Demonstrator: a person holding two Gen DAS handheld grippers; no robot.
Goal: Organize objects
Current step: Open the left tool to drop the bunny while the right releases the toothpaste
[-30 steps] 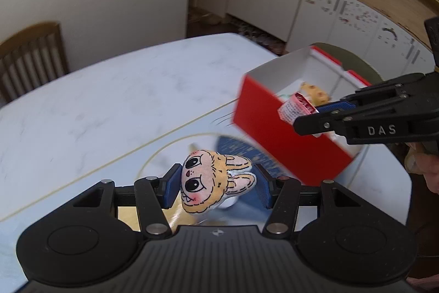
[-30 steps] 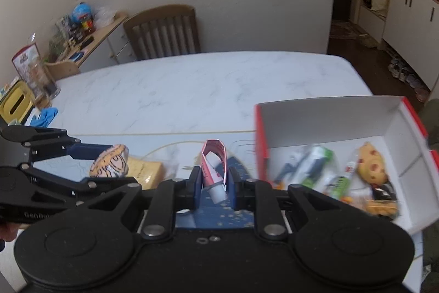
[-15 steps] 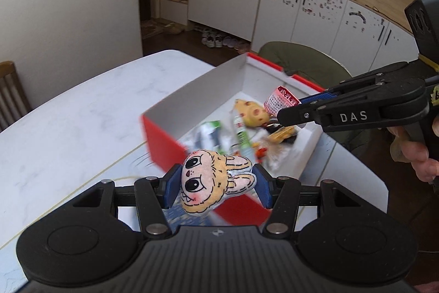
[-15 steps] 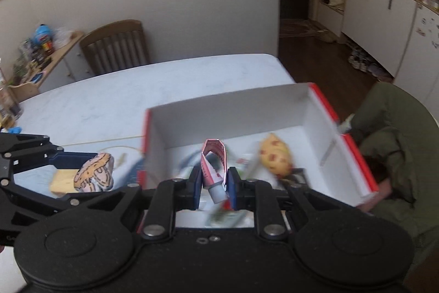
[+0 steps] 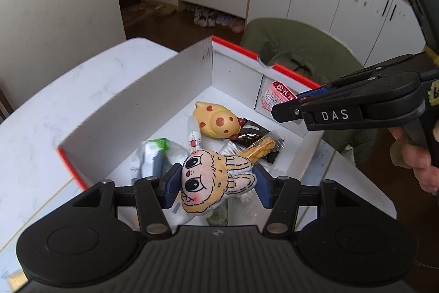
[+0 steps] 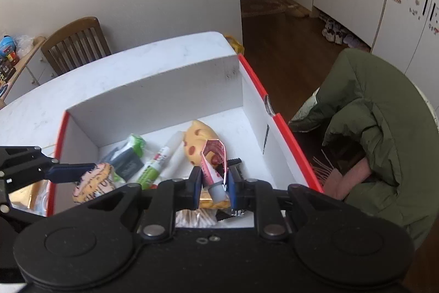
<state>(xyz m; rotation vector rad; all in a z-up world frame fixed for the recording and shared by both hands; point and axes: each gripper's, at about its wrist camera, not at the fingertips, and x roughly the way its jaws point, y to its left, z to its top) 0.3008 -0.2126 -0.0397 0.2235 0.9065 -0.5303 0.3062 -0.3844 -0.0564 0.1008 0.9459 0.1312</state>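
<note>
A plush bunny (image 5: 211,180) is pinched in the left claw (image 5: 215,184) and a pink tube (image 6: 212,169) in the right claw (image 6: 214,184), both poised over the red box (image 5: 153,95) for dropping in.

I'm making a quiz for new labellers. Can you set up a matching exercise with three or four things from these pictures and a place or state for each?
Things:
1. cartoon-face plush bunny
2. crumpled pink and red tube
3. yellow spotted squeeze toy
4. green quilted jacket

Places:
a. lying on the floor of the red and white cardboard box
b. draped over a chair beside the table
c. clamped in the left claw
d. clamped in the right claw

Pairs: 1-c, 2-d, 3-a, 4-b
</note>
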